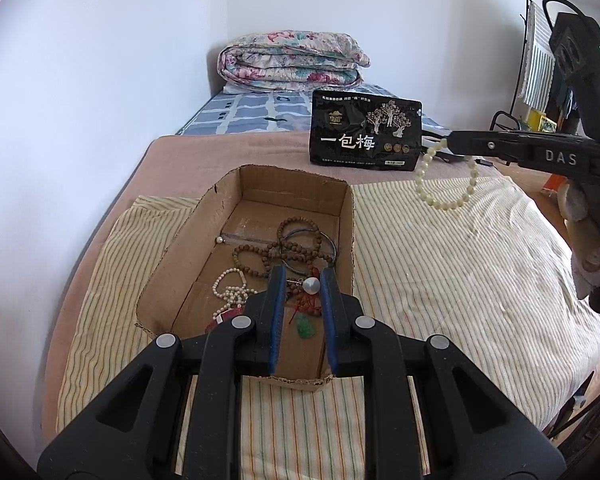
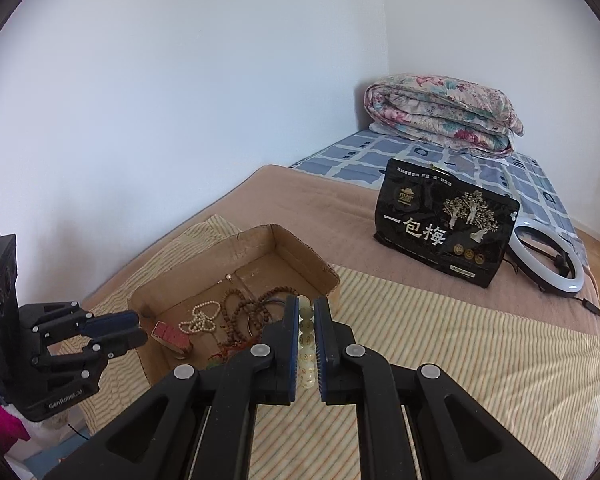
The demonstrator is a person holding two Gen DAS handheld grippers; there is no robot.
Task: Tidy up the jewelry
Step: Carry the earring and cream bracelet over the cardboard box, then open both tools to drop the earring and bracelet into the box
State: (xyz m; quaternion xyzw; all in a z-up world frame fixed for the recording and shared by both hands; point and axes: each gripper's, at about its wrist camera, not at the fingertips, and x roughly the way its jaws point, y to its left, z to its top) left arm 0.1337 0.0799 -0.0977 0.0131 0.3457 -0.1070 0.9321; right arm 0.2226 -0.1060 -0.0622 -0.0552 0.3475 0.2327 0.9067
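Note:
An open cardboard box (image 1: 204, 232) lies on the striped cloth and holds brown bead strings (image 1: 296, 246), a white pearl strand (image 1: 230, 286), a metal bangle and a green pendant (image 1: 306, 328). My left gripper (image 1: 302, 284) hovers over the box's near end, shut on a pearl earring (image 1: 311, 285). My right gripper (image 2: 307, 320) is shut on a pale cream bead bracelet (image 1: 446, 184), which hangs above the cloth to the right of the box. The box also shows in the right wrist view (image 2: 300, 252), with the left gripper (image 2: 128, 330) at its left.
A black snack bag (image 1: 364, 132) stands behind the box. A folded floral quilt (image 1: 292, 60) lies at the bed's far end. A ring light (image 2: 548, 260) lies right of the bag. A red block (image 2: 172, 338) sits in the box. Walls close the left side.

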